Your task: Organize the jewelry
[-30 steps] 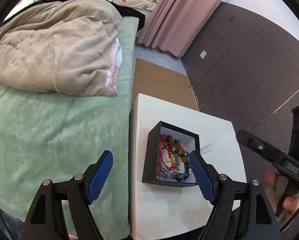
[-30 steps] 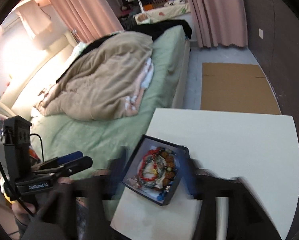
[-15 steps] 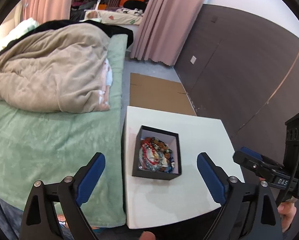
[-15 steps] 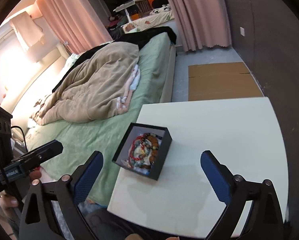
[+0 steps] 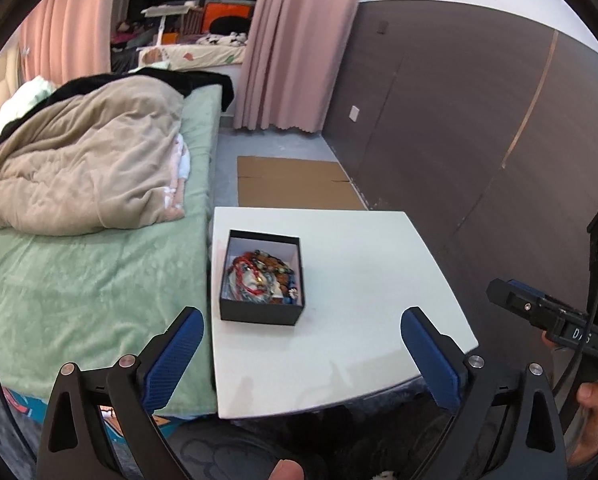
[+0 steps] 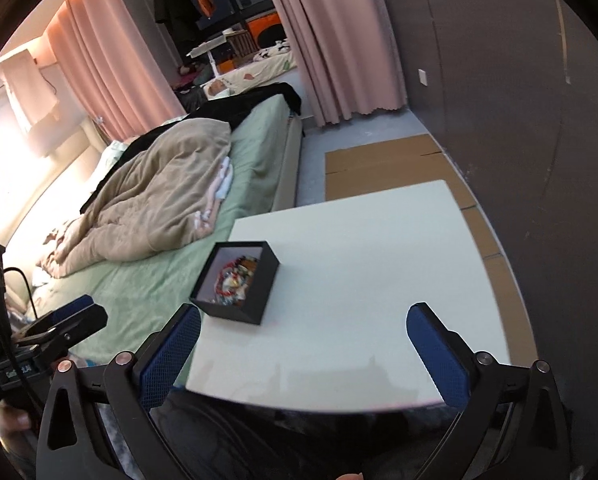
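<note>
both claws (image 5: 301, 354) (image 6: 303, 354) had just spread apart, empty; the light, stiff box (image 5: 261, 282) of tangly beads (image 5: 259, 279) suited a wall grip.

A box (image 5: 261, 314) sits on the table (image 5: 363, 280), close to the table's left edge, with jewelry (image 5: 259, 278) heaped inside it. The bed (image 5: 79, 292) runs along the table's left side, a blanket (image 5: 83, 164) piled on its far half. Behind the table a cardboard sheet (image 5: 295, 182) lies on the floor, a wall (image 5: 459, 120) to its right, curtains (image 5: 295, 48) at the far end
</note>
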Available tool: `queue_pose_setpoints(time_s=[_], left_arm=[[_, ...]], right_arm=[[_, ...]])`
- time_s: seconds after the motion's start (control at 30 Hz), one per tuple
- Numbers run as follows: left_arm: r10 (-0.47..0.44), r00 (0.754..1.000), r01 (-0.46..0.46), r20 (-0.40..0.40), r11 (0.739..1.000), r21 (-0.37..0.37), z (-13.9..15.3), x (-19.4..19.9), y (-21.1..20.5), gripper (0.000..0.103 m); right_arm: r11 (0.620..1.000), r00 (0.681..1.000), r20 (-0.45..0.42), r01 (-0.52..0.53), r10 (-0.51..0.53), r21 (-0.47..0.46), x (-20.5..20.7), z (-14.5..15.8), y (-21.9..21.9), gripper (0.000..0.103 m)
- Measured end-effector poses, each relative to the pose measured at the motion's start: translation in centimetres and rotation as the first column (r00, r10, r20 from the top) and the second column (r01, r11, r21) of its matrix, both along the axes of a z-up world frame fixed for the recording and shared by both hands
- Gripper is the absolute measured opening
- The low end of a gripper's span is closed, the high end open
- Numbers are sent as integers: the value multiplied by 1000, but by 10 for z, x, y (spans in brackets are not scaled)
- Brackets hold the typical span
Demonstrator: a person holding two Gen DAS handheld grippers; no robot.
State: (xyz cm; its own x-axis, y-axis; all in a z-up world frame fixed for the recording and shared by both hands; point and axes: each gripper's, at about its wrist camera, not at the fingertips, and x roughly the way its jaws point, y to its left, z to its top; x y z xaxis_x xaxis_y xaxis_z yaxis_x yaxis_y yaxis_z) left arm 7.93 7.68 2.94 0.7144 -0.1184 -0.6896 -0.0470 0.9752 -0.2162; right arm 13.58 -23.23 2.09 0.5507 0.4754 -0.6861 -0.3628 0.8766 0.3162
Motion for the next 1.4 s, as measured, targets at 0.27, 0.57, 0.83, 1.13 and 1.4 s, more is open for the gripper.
queue_pose_setpoints(time_s=[0.27,0.57,0.83,1.13,1.4], left_arm=[[-14,999,11,47,999,52,12,-34,-27,102],[12,992,-25,127,995,102,29,-77,-40,102],[7,988,-24,157,994,111,35,-97,-43,103],[11,985,-30,171,993,111,37,-104,-41,102],[8,985,-25,170,995,99,35,-104,-40,102]], right_arm=[[1000,1000,7,11,-12,16,-27,2,-28,103],[1000,996,93,4,-4,-6,-66,21,-33,103],[1000,993,116,-16,18,-20,-86,34,-30,103],[999,990,137,-10,14,-33,-93,38,-30,103],[999,990,139,-16,21,-39,-95,39,-30,103]])
